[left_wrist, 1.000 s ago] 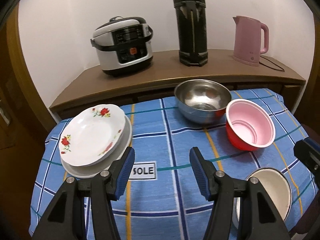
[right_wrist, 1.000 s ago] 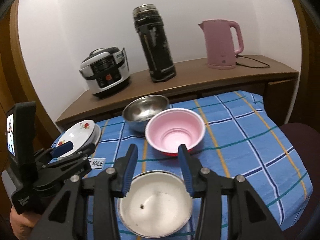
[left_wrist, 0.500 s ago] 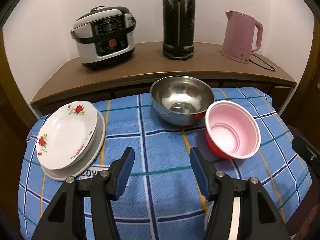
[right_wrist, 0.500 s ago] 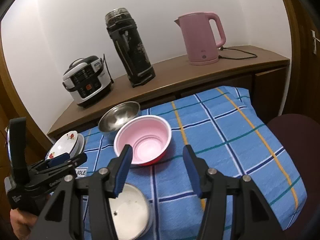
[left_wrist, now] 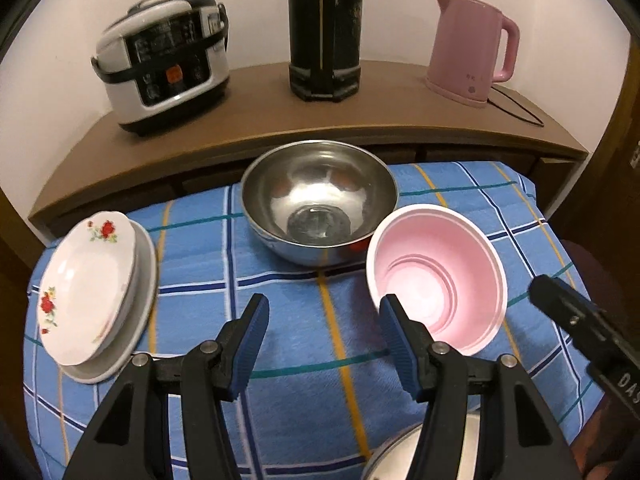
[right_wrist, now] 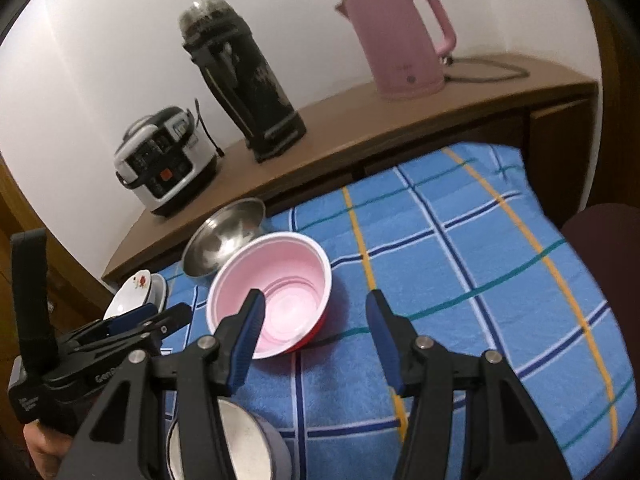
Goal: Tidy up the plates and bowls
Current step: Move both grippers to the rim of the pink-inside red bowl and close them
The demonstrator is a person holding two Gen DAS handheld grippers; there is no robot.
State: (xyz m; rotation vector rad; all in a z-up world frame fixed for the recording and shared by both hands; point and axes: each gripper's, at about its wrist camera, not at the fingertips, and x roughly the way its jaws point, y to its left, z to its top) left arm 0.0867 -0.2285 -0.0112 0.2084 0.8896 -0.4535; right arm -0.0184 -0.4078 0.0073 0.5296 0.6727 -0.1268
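Note:
On the blue checked tablecloth (left_wrist: 200,264) a flowered white plate (left_wrist: 86,284) lies stacked on a plain plate at the left. A steel bowl (left_wrist: 320,200) sits at the back middle, touching a pink bowl with a red outside (left_wrist: 436,276) to its right. A white bowl (right_wrist: 240,444) sits near the front edge. My left gripper (left_wrist: 324,320) is open and empty above the cloth, in front of the steel bowl. My right gripper (right_wrist: 316,316) is open and empty, its left finger over the pink bowl (right_wrist: 276,296).
A wooden shelf (left_wrist: 360,120) behind the table holds a rice cooker (left_wrist: 164,64), a tall black thermos (left_wrist: 324,28) and a pink kettle (left_wrist: 468,48) with a cord. A dark chair seat (right_wrist: 600,232) stands at the table's right edge.
Both grippers have moved forward toward the bowls. The white bowl has slipped low in both views. The right gripper has swung right, over the pink bowl. Both stay open.

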